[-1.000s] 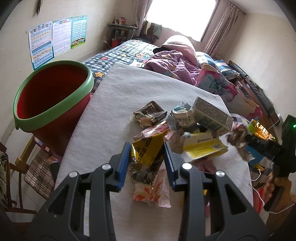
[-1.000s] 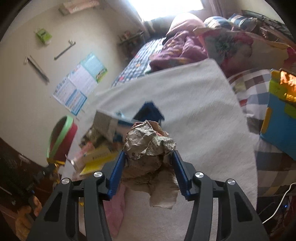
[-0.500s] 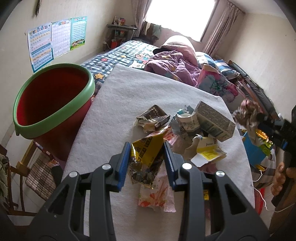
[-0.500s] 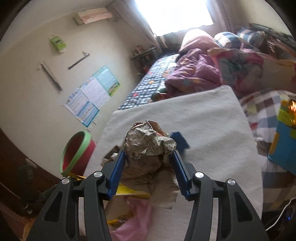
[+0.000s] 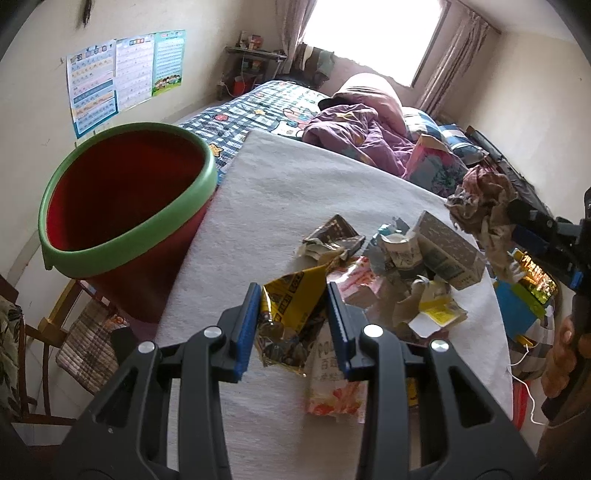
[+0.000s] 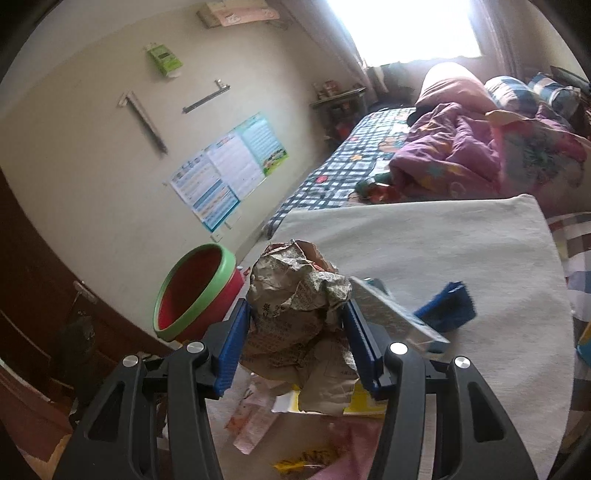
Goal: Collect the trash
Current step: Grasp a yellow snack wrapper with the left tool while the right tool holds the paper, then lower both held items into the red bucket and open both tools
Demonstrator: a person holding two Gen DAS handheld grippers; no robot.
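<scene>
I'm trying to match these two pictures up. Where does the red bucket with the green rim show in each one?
Left wrist view: the red bucket fills the left side, large and close, beside the white cloth.
Right wrist view: the bucket is small, left of centre, just left of the crumpled paper between the fingers.
Shared landmark: the wall posters behind the bucket.

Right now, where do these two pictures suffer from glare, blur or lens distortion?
Left wrist view: the window is blown out white, and the fisheye bends the walls and the red bin. Right wrist view: the window glares too, and a blue gripper pad beyond the crumpled paper is smeared by motion.
</scene>
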